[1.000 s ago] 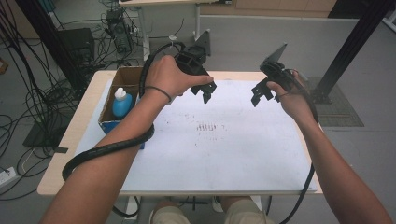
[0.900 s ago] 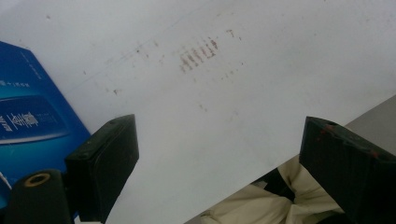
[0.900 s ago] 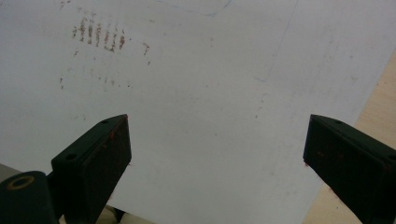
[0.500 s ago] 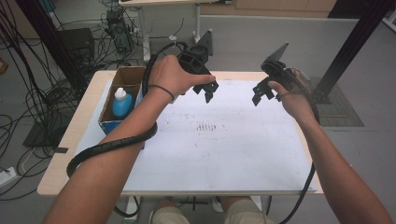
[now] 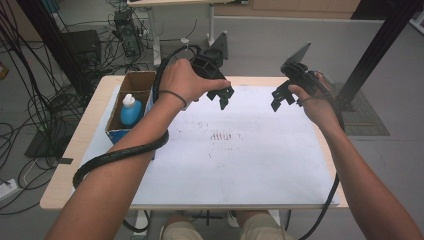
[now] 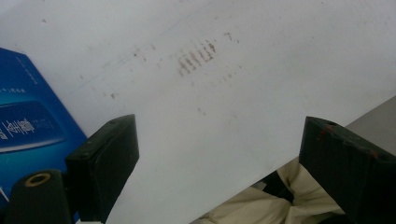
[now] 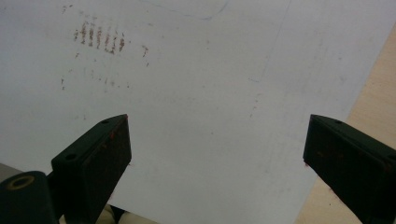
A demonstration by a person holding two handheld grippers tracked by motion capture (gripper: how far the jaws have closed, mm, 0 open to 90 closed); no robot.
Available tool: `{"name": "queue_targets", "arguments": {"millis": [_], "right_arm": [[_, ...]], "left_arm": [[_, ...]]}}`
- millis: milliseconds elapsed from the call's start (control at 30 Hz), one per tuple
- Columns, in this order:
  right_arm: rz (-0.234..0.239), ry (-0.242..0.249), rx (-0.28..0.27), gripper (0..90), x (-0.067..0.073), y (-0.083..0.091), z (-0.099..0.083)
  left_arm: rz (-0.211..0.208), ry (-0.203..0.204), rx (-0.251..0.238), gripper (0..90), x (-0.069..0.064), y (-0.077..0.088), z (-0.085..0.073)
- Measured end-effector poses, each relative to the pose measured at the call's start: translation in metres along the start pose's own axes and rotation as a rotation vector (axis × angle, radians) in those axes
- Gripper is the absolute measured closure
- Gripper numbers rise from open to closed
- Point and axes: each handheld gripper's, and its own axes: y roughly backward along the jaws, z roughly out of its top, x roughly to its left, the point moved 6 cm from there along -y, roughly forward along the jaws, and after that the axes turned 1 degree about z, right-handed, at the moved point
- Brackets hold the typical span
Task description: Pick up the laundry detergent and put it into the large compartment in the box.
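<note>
Nothing has shifted over the last second: left gripper (image 5: 223, 98) and right gripper (image 5: 278, 99) hover apart above the white sheet (image 5: 260, 165), jaws spread, holding nothing. The bottle (image 5: 131, 110) stands untouched in the cardboard box (image 5: 142, 80); work appears not begun.

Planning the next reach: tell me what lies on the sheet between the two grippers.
Nothing lies there. In the high view the left gripper and right gripper hang open above the white sheet; only bare paper spans the gap, the reddish smudges sitting nearer the person.
</note>
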Motion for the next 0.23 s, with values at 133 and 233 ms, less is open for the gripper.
{"name": "queue_targets", "arguments": {"millis": [133, 233], "right_arm": [[0.001, 0.002, -0.003, 7.4, -0.0001, -0.0002, -0.0009], [0.000, 0.002, -0.002, 7.4, 0.0007, 0.0000, -0.0012]], "left_arm": [[0.000, 0.004, -0.004, 12.4, -0.0001, 0.0003, -0.0007], [0.001, 0.004, -0.003, 12.4, -0.0001, 0.0008, -0.0009]]}}
